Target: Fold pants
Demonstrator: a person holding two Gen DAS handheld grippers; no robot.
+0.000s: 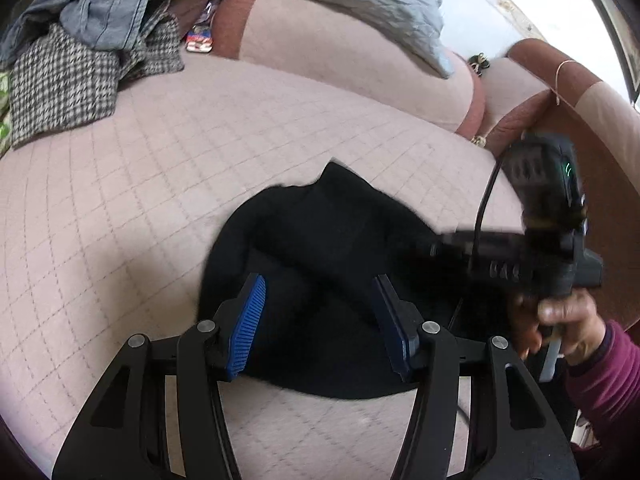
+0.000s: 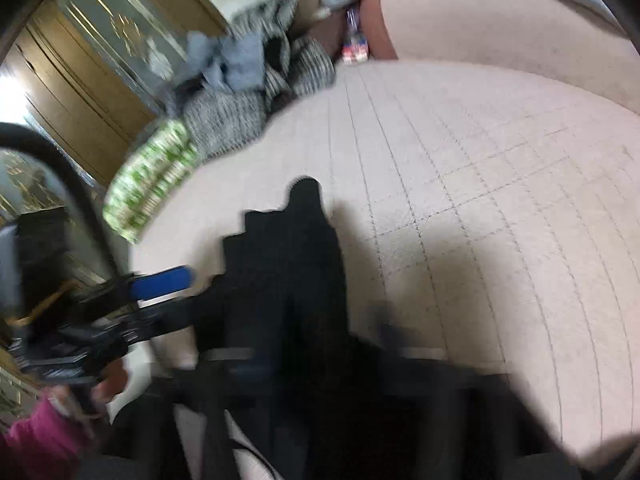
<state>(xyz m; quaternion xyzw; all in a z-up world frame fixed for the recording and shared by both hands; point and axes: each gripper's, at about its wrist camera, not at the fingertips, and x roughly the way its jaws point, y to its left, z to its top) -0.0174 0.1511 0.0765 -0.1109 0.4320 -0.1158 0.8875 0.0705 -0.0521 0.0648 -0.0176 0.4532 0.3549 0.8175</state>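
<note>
the black pants (image 1: 320, 264) lie bunched in a compact dark heap on the pink quilted bed cover (image 1: 160, 184), near its front edge, with one pointed corner sticking up toward the far side. the left gripper (image 1: 320, 320) hangs just above the near part of the heap, angled down at it, its blue pads (image 1: 250, 320) spread wide with cloth showing between them and nothing pinched. to its right, the right gripper (image 1: 448, 246) reaches in sideways over the pants, held in a bare hand (image 1: 560, 328) with a maroon sleeve; it is blurred, and in its own view the fingers are lost against the dark cloth, so i cannot tell whether it is spread or pinching. far back on the bed sits a pile of checked and grey-blue clothes (image 1: 80, 60), and a grey pillow (image 1: 360, 4) leans on the padded headboard (image 1: 340, 64).
</note>
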